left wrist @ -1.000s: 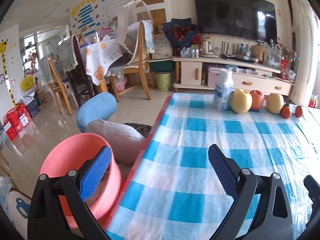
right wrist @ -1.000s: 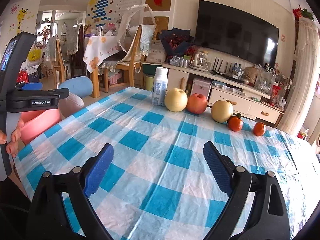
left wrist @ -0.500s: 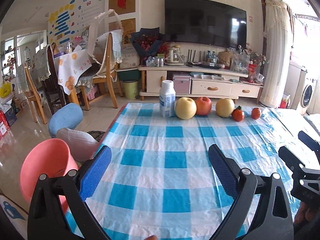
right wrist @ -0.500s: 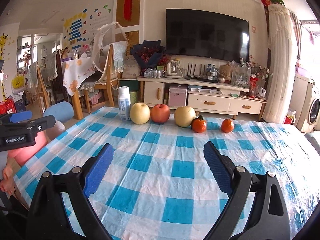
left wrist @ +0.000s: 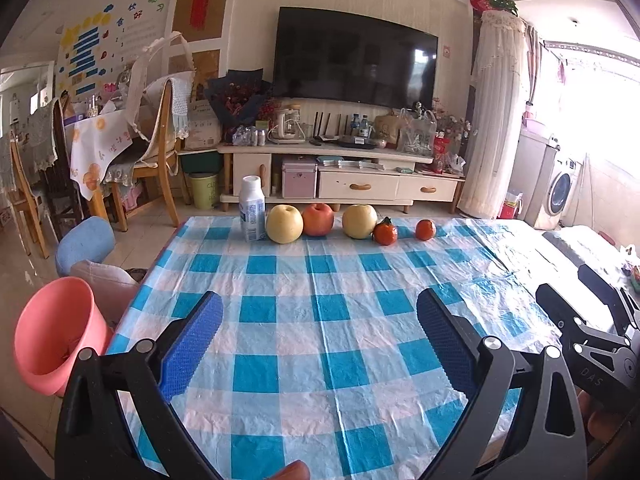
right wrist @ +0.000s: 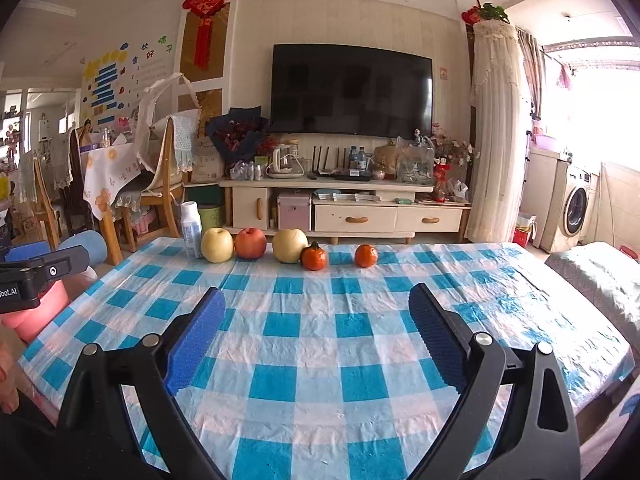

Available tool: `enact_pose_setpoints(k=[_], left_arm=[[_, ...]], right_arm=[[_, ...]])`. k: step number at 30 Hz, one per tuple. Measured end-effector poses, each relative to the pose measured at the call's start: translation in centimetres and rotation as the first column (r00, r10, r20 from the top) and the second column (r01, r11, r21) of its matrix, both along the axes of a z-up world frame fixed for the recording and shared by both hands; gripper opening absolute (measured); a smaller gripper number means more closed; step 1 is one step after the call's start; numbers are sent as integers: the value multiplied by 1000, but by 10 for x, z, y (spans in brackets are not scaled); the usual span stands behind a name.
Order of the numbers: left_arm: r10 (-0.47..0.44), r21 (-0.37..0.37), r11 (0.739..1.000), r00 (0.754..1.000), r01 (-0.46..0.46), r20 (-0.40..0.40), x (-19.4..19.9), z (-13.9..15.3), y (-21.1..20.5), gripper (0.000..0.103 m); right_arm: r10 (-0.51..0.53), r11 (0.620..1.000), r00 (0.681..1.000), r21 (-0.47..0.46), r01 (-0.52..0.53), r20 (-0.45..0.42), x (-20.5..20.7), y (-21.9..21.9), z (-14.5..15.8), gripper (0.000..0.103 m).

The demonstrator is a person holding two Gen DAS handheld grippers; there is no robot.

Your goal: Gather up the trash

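A white plastic bottle [left wrist: 252, 208] [right wrist: 191, 229] stands at the far edge of the table covered in blue checked cloth [left wrist: 320, 344] [right wrist: 320, 340]. A pink bin [left wrist: 56, 332] [right wrist: 36, 308] sits on the floor off the table's left edge. My left gripper [left wrist: 320, 332] is open over the near middle of the cloth, nothing between its fingers. My right gripper [right wrist: 318, 332] is open too, empty, above the near part of the table. Each wrist view catches the other gripper's body at its edge.
Beside the bottle runs a row of fruit: a yellow pear [left wrist: 284, 224], a red apple [left wrist: 318, 219], another pear [left wrist: 359, 221] and two tangerines [left wrist: 385, 232]. A blue stool [left wrist: 84, 240] and wooden chairs [left wrist: 156, 152] stand left; a TV cabinet [left wrist: 340, 176] is behind.
Both views have swung to the right and now face the TV wall squarely. The pink bin has slid toward the left edge. Both grippers stayed open.
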State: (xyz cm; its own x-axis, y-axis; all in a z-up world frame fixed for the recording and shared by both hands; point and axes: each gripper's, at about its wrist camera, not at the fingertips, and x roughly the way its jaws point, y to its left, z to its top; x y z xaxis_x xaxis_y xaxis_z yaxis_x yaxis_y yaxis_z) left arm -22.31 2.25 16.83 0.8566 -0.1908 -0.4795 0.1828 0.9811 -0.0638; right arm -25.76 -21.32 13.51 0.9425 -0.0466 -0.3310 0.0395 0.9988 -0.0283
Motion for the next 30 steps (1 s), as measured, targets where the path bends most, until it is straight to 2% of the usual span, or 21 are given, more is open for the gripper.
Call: enact_pose_setpoints(k=[8,14,30], left_arm=[[34,73,997,996,-40,88,-42,25,-8,98],[26,44,999,993,-32,119,-62,39,-1,98],[42,54,997,988,-51,151,-78,47,4,98]], right_arm=[[-28,999,1000,-26,28,7,-38,2,10,97],[-32,998,999,-52,33,24,-59,11,17,97],[-35,997,998,-73,38,45,-74,23,25,99]])
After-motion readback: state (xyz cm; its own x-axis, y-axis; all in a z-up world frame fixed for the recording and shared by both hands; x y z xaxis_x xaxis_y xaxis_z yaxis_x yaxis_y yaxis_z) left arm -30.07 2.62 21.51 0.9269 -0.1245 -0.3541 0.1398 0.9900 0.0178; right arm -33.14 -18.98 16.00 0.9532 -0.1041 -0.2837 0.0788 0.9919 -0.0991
